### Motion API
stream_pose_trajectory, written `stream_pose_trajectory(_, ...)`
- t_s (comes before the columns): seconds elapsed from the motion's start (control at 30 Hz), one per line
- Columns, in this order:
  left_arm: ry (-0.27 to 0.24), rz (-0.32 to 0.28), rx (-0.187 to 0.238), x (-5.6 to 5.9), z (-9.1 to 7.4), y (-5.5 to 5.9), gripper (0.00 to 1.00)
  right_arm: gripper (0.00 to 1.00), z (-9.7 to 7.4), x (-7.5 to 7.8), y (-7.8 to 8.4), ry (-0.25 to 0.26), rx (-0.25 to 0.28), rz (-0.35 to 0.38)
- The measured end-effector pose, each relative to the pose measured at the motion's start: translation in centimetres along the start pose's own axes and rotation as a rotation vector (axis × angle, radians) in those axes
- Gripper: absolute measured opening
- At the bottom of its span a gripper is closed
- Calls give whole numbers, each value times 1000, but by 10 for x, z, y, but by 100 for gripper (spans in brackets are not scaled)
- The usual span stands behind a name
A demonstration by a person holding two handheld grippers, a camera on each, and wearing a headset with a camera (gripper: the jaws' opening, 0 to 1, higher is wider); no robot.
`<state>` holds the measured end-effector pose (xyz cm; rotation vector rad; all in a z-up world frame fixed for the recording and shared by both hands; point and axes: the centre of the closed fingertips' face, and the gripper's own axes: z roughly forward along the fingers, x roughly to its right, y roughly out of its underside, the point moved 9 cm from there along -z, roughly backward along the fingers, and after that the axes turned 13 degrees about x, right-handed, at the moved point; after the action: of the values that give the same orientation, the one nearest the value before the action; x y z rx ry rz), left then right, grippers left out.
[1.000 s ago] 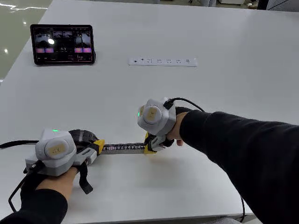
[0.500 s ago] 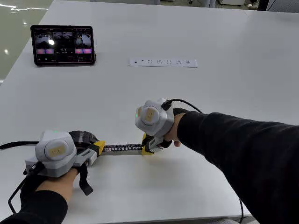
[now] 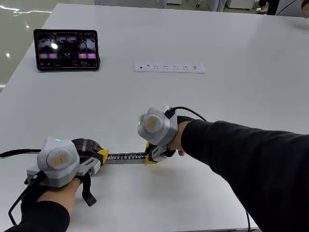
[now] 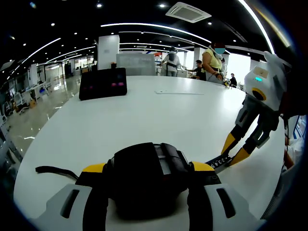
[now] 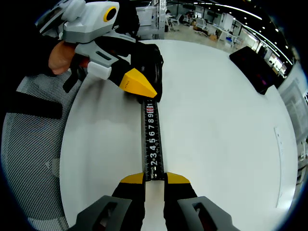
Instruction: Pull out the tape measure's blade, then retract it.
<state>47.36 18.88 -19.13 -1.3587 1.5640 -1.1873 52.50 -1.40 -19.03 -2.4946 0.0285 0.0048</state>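
- Black case of the tape measure (image 3: 86,144) sits far left on the white table (image 3: 217,96), and my left gripper (image 3: 99,155) is clenched around it.
- Middle now: the blade (image 5: 152,139) lies flat on the table, a short stretch out (only the first numbers showing).
- Over right, my right gripper (image 5: 155,179) pinches the blade's tip, jaws closed on it.
- My call: the pull-out is begun and nowhere near full, with the retraction left to do.

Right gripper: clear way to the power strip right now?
Path looks free: bare table between right gripper and power strip. But it is shut on the blade, with the case in the left gripper, so probably not without letting go.
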Motion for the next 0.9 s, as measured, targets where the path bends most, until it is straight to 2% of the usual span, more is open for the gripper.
stream_pose_trajectory(0.9, 13, -16, 1, -2, -2, 0, 62, 10, 3, 0, -4, -4, 22, 16)
